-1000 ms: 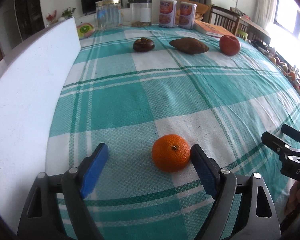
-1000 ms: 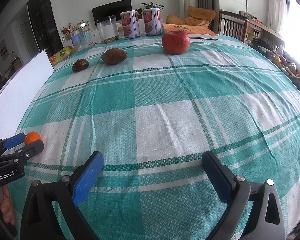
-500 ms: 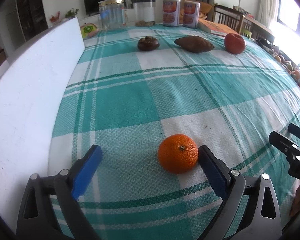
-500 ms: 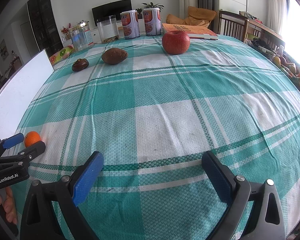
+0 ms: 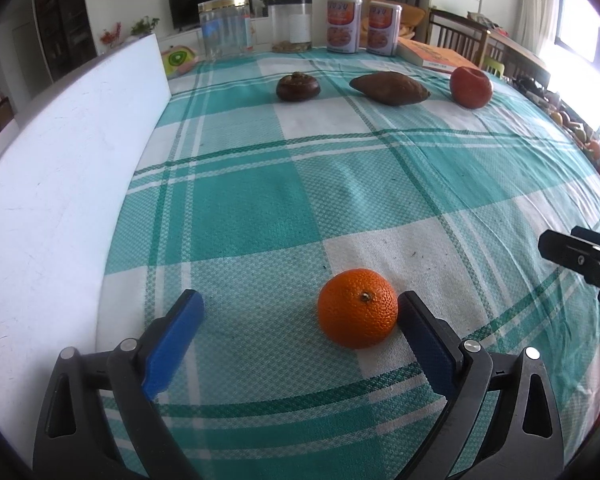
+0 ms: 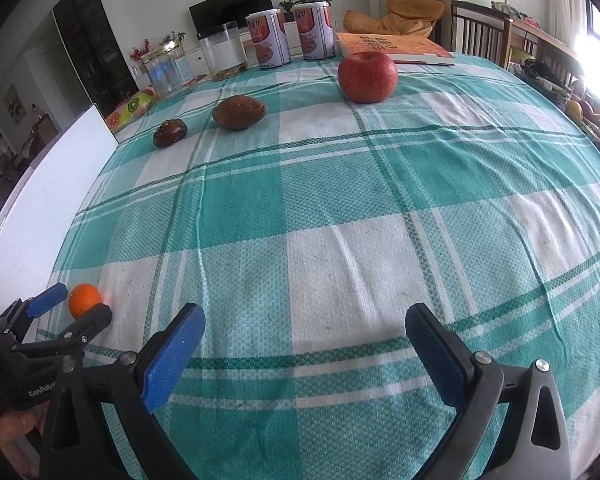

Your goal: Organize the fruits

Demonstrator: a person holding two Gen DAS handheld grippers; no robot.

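Left gripper point(image 5: 300, 320) spread wide, low in left wrist frame. Orange point(image 5: 357, 307) sits on checked tablecloth point(image 5: 340, 184) between blue pads, right up against right-hand pad, well clear of other one, so nothing pinched.

Right gripper point(image 6: 305, 338) also wide open, just bare cloth between fingers.

Far end of table, upper part of right wrist frame: 3 more in rough row, apple point(image 6: 367, 76), brown oval fruit point(image 6: 239, 112), dark mangosteen point(image 6: 169, 133). White board point(image 5: 60, 184) along left edge.
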